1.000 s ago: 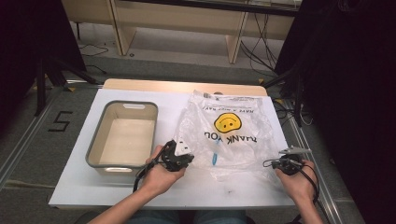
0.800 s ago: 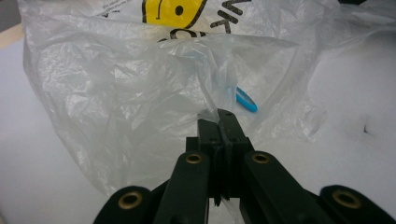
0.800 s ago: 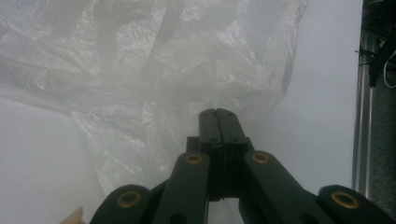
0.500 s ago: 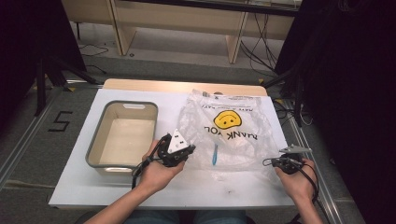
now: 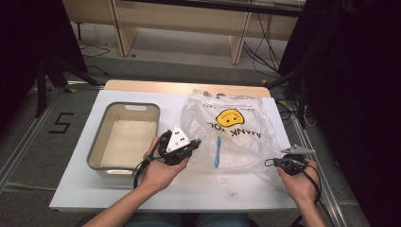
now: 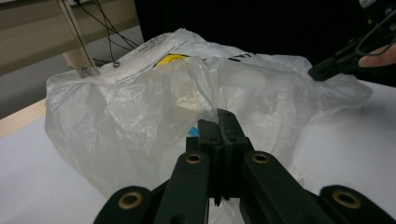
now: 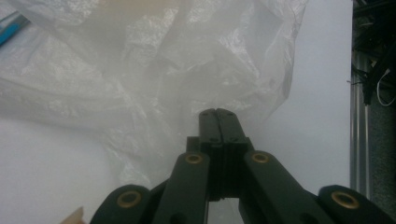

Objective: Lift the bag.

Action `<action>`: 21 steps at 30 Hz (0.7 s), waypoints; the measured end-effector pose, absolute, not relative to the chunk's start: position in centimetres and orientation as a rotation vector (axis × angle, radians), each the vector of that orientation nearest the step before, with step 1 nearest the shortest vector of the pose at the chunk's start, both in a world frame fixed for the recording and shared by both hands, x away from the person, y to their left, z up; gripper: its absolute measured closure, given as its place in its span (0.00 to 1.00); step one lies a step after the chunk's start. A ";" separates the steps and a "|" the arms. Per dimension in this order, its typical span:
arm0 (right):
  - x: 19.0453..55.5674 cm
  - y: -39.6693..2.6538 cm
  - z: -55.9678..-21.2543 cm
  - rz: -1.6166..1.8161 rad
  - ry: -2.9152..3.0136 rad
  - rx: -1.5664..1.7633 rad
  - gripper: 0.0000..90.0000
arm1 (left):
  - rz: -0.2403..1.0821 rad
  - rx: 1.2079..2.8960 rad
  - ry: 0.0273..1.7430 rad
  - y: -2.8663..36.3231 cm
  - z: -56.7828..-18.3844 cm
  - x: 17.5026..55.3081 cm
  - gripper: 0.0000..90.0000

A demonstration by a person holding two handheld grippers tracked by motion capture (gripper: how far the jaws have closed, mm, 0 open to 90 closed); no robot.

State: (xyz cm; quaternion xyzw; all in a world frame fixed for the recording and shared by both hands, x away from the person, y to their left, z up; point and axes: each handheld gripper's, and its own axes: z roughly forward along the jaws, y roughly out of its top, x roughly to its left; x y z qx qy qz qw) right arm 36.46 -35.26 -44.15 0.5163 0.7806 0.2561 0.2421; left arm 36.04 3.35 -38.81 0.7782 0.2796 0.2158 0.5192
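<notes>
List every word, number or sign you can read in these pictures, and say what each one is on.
"THANK YOU": dark letters, upside down in the high view, under a yellow smiley face on the clear plastic bag.
"5": dark marking on the grey floor left of the table.
Small dark print along the bag's far edge, beyond the smiley: too small to read.
Fine print on the bag in the left gripper view: too blurred to read.

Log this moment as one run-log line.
left gripper: shut on plastic bag, lifting its edge | right gripper: shut on bag's other edge | tub: beside bag
</notes>
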 end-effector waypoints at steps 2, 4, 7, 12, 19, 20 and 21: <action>36.5 -35.0 -44.1 0.709 2.137 1.405 1.00 | 0.506 1.844 0.671 3.4 -38.3 36.0 0.99; 36.6 -34.9 -44.1 0.717 2.139 1.400 1.00 | 0.508 1.830 0.663 3.4 -37.7 36.0 0.99; 36.6 -34.7 -44.1 0.719 2.146 1.397 1.00 | 0.518 1.819 0.656 3.3 -37.2 36.0 0.99; 36.7 -34.7 -44.1 0.723 2.147 1.396 1.00 | 0.508 1.829 0.672 3.3 -37.7 36.3 0.99; 36.7 -34.8 -43.8 0.741 2.115 1.386 1.00 | 0.526 1.774 0.663 3.7 -36.0 36.5 0.99; 36.7 -34.7 -43.7 0.750 2.105 1.384 1.00 | 0.524 1.779 0.658 3.6 -36.1 36.5 0.99; 36.7 -34.7 -43.7 0.750 2.105 1.384 1.00 | 0.520 1.778 0.659 3.4 -36.1 36.4 0.99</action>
